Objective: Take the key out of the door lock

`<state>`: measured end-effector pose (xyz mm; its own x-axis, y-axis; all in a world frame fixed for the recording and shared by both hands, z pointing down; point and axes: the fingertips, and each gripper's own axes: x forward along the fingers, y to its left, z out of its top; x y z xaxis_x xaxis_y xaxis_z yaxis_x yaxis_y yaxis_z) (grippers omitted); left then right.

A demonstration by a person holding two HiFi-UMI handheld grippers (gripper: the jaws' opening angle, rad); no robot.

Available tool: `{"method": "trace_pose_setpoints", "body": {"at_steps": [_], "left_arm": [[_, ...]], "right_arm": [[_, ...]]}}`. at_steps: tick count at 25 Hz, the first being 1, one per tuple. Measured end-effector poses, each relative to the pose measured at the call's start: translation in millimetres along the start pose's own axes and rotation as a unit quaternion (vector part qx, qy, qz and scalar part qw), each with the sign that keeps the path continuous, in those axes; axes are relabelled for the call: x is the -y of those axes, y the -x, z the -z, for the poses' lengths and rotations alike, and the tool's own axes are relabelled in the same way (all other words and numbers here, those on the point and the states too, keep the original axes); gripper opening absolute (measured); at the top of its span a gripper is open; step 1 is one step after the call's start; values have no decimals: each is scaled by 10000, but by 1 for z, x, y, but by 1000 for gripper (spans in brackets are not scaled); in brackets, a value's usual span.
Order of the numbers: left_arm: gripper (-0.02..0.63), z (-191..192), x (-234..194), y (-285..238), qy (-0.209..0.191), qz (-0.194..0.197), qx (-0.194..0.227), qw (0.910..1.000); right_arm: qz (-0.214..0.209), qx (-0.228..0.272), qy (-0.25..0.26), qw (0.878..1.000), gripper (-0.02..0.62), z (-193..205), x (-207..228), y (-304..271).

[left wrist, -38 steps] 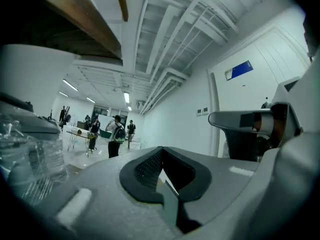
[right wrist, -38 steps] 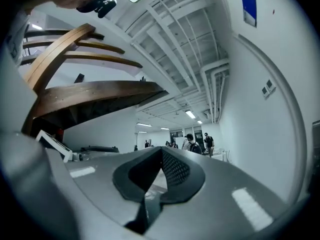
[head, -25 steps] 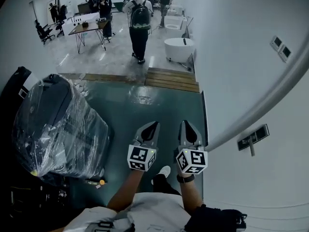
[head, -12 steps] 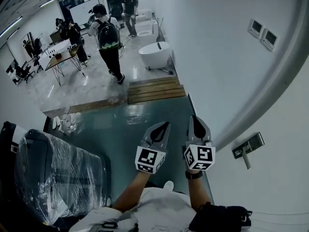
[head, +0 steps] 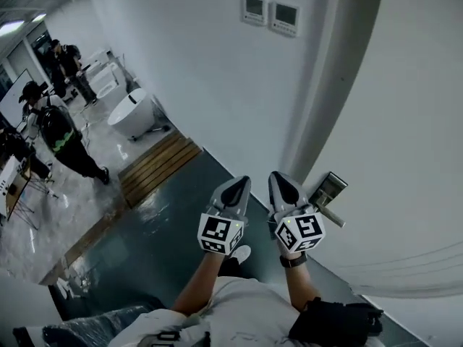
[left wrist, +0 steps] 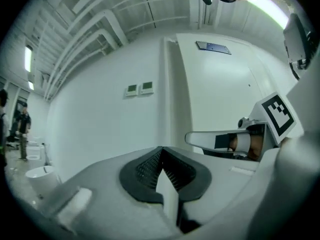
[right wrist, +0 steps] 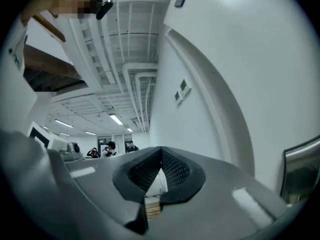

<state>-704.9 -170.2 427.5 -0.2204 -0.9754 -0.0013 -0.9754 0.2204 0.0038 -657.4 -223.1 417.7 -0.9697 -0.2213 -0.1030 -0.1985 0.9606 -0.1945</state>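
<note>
So nearest the camera you've got both grippers held out side by side at about the height of the door handle (head: 328, 212). The left gripper (head: 239, 186) is shut all the way, pads pressed together with nothing between them, and it sits a bit further left of the handle than its twin. The right gripper (head: 281, 182) is closed up tight and empty too, and it's the one just beside the handle, off to its left and not touching it. The handle is a plain metal lever sticking out from a metal lock plate (head: 330, 188) on a white door (head: 405, 143). As for the key, honestly I can't make it out anywhere around the handle, it's either hidden or too small to see, so all I can say is the lock is right there next to the right gripper. Just left of the handle runs the white door frame (head: 329, 78), and up the wall beyond it are two small wall panels (head: 270, 11) side by side. Down and left of the handle is a dark green floor (head: 163, 241), then a wooden step (head: 158, 166), then a white bathtub (head: 132, 114). Furthest from the handle, a person with a backpack (head: 61, 137) stands on the pale floor.
</note>
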Motion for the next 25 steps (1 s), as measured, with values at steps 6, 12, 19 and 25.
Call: {"method": "trace_pose_setpoints", "body": {"at_steps": [6, 12, 19, 25], "left_arm": [[0, -27, 59, -111, 109, 1748, 289, 9841], [0, -29, 120, -154, 2, 3057, 249, 9518], [147, -12, 155, -180, -153, 3457, 28, 9382], [133, -15, 156, -186, 283, 3496, 296, 9360]], "right_arm": [[1205, 228, 802, 9892, 0, -58, 62, 28], [2511, 501, 919, 9623, 0, -92, 110, 78], [3629, 187, 785, 9283, 0, -72, 138, 123], [3979, -189, 241, 9169, 0, -26, 146, 151]]}}
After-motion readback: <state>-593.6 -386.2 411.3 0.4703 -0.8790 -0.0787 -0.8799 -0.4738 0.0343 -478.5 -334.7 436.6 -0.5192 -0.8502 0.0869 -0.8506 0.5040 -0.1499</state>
